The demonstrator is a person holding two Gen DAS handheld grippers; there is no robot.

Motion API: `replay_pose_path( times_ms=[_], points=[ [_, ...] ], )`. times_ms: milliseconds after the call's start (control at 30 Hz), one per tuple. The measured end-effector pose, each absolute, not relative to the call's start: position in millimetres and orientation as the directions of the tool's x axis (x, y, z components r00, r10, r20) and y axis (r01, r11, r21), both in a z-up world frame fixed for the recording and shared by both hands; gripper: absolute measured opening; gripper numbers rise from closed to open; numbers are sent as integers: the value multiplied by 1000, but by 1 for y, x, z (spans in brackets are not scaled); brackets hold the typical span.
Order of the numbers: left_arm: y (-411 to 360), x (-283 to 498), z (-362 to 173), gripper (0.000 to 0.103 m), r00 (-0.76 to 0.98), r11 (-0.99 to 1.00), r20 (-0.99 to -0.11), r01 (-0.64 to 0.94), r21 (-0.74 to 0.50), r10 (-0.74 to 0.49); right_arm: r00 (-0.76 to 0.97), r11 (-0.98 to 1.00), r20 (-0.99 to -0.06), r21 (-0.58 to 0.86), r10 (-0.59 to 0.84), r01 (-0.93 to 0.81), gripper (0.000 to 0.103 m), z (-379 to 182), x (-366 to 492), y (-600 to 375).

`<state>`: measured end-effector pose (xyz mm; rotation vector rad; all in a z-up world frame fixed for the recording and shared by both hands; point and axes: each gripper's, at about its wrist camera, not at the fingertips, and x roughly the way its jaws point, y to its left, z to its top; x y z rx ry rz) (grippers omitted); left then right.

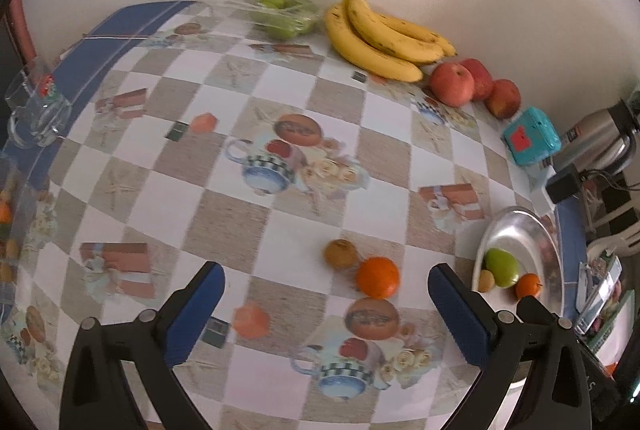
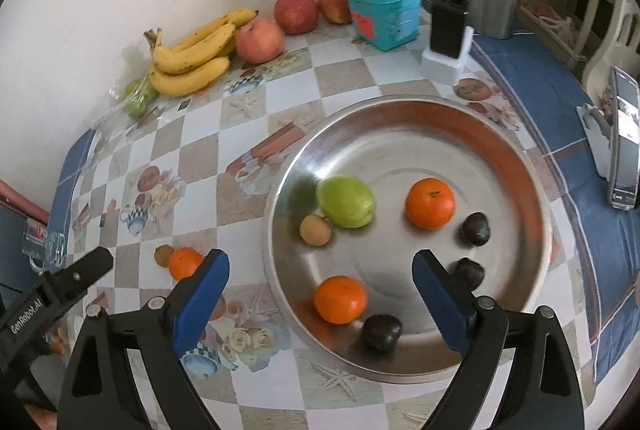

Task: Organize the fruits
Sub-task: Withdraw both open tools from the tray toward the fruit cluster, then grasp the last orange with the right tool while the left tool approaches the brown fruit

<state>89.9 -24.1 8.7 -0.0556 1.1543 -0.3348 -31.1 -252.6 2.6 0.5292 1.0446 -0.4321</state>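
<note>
Both tools gaped wide and empty: right tool above the fruit-filled metal tray; left tool above an orange and a small brown fruit on the surface; bananas and apples lined the wall.

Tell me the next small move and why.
Probably lower the left gripper over the loose orange on the table: it is open and empty, and that orange and the brown fruit beside it lie outside the metal plate.

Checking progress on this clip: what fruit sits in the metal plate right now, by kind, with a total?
In the metal plate:
Oranges: 2
Green fruit: 1
Small tan fruit: 1
Dark fruits: 3
Total: 7
</note>
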Motion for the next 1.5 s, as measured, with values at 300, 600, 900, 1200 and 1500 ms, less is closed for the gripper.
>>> replay_pose_path(
  times_ms=[300,600,900,1200,1500],
  points=[
    [10,99,13,103,394,966,-885,168,-196,-248,448,854,-893,206,-35,477,93,-1,-9,-220],
    [29,106,14,103,394,967,-884,144,-211,-251,461,890,-887,237,35,388,93,-5,9,-188],
    [39,119,-3,103,354,974,-908,97,-204,-225,461,906,-884,250,70,341,93,-17,27,-170],
    [36,130,-43,103,253,982,-949,67,-175,-186,448,924,-890,240,87,299,93,-38,42,-158],
    [35,140,-52,103,245,987,-956,46,-156,-163,409,942,-910,189,62,277,93,-60,54,-150]
  ],
)
